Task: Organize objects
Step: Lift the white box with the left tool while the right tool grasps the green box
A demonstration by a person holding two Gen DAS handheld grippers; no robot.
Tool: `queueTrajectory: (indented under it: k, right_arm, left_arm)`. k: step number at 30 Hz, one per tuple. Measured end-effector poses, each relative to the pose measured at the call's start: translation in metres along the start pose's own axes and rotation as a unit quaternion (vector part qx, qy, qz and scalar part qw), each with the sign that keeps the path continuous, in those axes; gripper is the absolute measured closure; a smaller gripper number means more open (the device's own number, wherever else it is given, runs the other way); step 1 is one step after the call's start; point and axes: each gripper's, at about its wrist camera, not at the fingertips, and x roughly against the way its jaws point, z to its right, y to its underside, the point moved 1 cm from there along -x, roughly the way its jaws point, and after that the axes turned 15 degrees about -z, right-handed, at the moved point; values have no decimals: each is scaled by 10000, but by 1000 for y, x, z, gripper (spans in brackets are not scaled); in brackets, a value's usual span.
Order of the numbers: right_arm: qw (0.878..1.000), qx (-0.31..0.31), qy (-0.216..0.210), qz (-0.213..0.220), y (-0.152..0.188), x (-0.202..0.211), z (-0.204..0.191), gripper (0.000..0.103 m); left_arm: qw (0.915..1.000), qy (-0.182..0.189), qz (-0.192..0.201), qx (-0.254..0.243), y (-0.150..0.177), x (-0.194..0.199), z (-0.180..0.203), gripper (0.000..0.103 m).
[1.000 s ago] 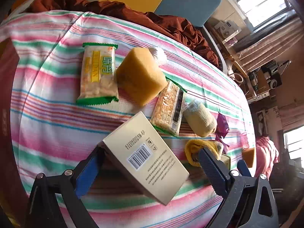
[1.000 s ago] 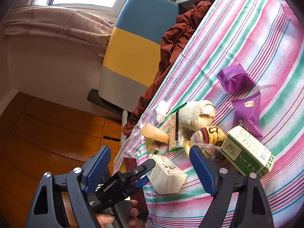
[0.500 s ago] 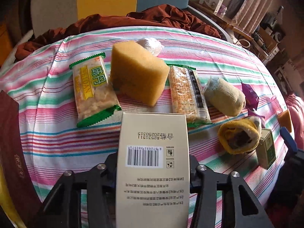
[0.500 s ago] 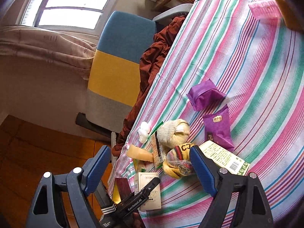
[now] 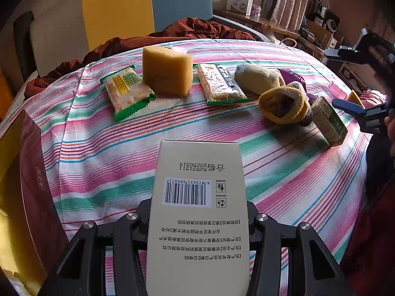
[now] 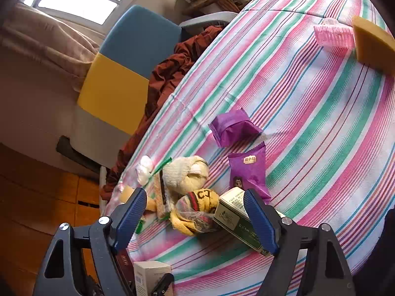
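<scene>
My left gripper [image 5: 197,212] is shut on a beige box [image 5: 197,212] with a barcode and holds it above the striped tablecloth [image 5: 103,153]; the box also shows in the right wrist view [image 6: 150,277]. Beyond it lie a green-edged snack pack [image 5: 127,92], a yellow sponge [image 5: 166,70], a cracker pack [image 5: 219,83], a cream sock [image 5: 256,79], a yellow sock [image 5: 284,104] and a green box [image 5: 328,122]. My right gripper [image 6: 195,217] is open and empty, hovering over the yellow sock [image 6: 197,212] and green box [image 6: 234,219].
A dark red box [image 5: 34,185] stands at the table's left edge. Two purple packets [image 6: 233,128] [image 6: 249,170], a pink cup [image 6: 332,35] and another sponge [image 6: 372,45] lie farther along. A blue and yellow chair [image 5: 148,7] with brown cloth [image 5: 187,30] stands behind.
My left gripper has closed on the beige box, squared it up and lifted it. My right gripper has swung closer over the socks and green box.
</scene>
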Motion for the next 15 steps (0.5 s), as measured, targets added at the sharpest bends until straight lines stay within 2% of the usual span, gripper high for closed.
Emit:
queueTrajectory:
  k: [1, 5, 11, 14, 15]
  right_arm:
    - [9998, 85, 139, -100, 0, -3, -2, 23]
    - [9894, 527, 1278, -455, 5, -14, -17, 27]
    - [9750, 824, 2004, -485, 9, -7, -22, 27]
    - [9497, 989, 2846, -851, 10, -22, -22, 27]
    - [9461, 1025, 2904, -1001, 10, -28, -21, 30]
  left_arm:
    - [10000, 21, -15, -6, 0, 0, -2, 53]
    - [9998, 178, -51, 49, -4, -3, -2, 52]
    - [9995, 310, 26, 78, -2, -1, -4, 52]
    - [9994, 343, 61, 85, -1, 0, -4, 52]
    - [9993, 347, 76, 88, -1, 0, -4, 52]
